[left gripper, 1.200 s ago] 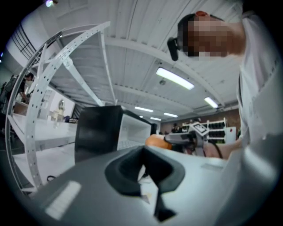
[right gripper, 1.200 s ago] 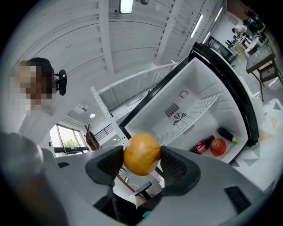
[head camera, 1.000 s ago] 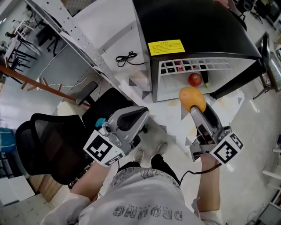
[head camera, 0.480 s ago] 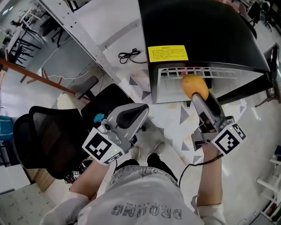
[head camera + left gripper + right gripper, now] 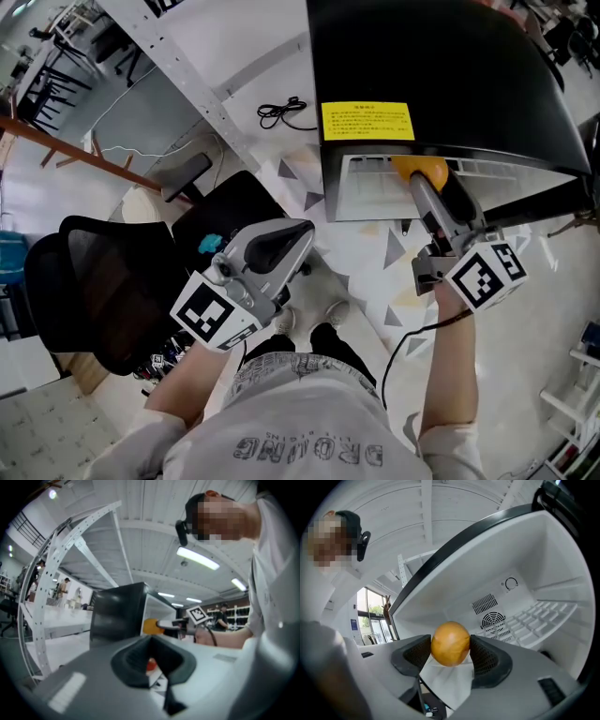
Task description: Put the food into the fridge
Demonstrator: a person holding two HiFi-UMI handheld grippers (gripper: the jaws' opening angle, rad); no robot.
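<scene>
Orange [image 5: 450, 644] clamped between right gripper [image 5: 424, 176] jaws, gripped on both sides, at mouth of open fridge [image 5: 441, 84], above wire shelf [image 5: 543, 618]. Left gripper [image 5: 152, 657] jaws together, empty. Head view: fridge top hides orange's far half and interior.

the fridge [image 5: 441, 66] runs off the far edge of the head view, and its black top hides nearly all of its inside. the far half of the orange [image 5: 424, 170] is lost under that top, along with the jaw tips of the right gripper [image 5: 427, 180]. the print on the yellow label [image 5: 367, 120] is too small to read. in the left gripper view, a small red thing [image 5: 150, 665] low in front of the left gripper [image 5: 151, 641] is too blurred to name.
</scene>
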